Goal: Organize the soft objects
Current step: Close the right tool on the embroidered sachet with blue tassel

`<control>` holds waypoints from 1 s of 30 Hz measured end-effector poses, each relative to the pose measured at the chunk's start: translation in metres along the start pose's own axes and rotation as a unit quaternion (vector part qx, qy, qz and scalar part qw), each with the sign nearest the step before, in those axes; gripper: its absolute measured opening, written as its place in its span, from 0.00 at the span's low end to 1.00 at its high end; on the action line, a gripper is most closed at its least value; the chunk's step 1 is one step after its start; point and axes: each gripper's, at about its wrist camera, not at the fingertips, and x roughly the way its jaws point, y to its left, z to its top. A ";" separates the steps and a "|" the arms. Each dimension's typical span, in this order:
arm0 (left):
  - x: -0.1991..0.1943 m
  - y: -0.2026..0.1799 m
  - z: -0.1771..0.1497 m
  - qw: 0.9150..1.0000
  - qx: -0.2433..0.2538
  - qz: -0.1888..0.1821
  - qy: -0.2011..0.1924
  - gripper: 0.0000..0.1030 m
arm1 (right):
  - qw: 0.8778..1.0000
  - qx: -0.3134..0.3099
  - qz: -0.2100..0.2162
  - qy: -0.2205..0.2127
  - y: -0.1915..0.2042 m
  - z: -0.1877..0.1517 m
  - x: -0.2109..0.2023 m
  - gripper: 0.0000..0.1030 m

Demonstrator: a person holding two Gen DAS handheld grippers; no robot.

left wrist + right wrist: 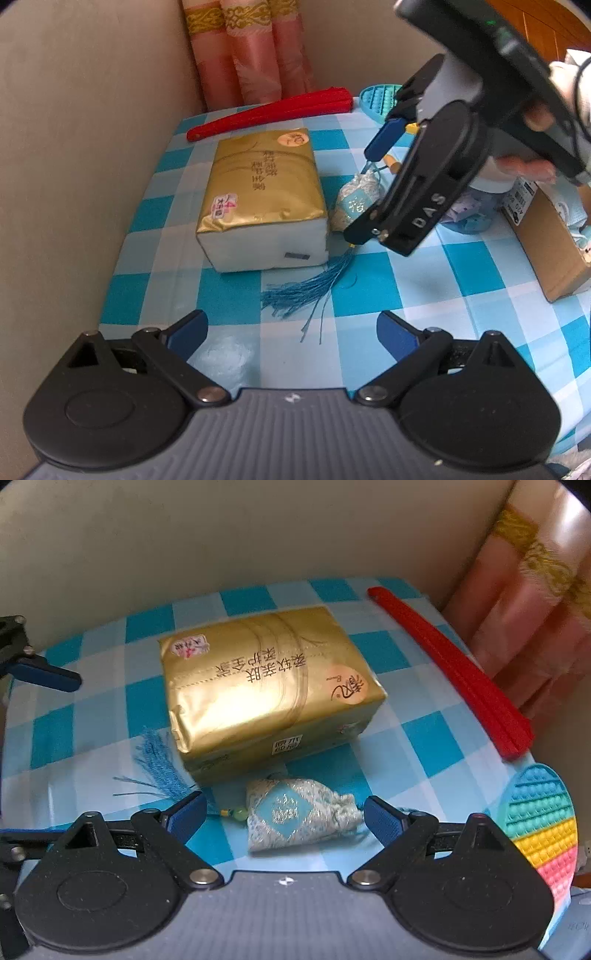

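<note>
We see our right gripper point(284, 814) spread wide, its blue fingers point(184, 816) standing on either side of the sachet point(295, 818) without closing on it. The sachet, a small embroidered pouch with a pale blue patch, lies on the checked cloth point(92, 720) just beside the long side of the gold tissue pack point(258, 686). A green bead point(240, 814) joins the pouch to a blue tassel point(159, 764), which fans out past the pack's corner.

From the left wrist, we see our left gripper point(291, 332) spread too, with nothing between its fingers; it hangs over the cloth, near the loose tassel point(299, 291) threads. The right gripper point(365, 192) comes down from the upper right over the sachet point(356, 201), with one finger near the pouch's tied neck and the other near its tassel end.

A folded red fan point(273, 112) lies behind the pack point(262, 195), near the pink curtain point(247, 55). A round bubble mat point(543, 819) sits at the right edge of the table, and a cardboard box point(550, 243) stands further to the right.
</note>
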 end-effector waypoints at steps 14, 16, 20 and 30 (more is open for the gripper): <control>0.005 0.004 0.000 1.000 -0.008 -0.014 0.002 0.95 | 0.999 0.017 0.018 0.038 -0.012 0.003 0.028 0.83; 0.006 0.004 0.000 1.000 -0.008 -0.014 0.002 0.95 | 0.999 0.022 0.018 0.038 -0.012 0.003 0.027 0.81; 0.007 0.005 0.000 1.000 -0.008 -0.014 0.004 0.95 | 0.999 0.033 0.019 0.038 -0.011 0.002 0.024 0.72; 0.008 0.004 -0.003 1.000 0.002 -0.009 0.011 0.95 | 0.999 0.026 0.030 0.035 0.014 -0.011 0.005 0.53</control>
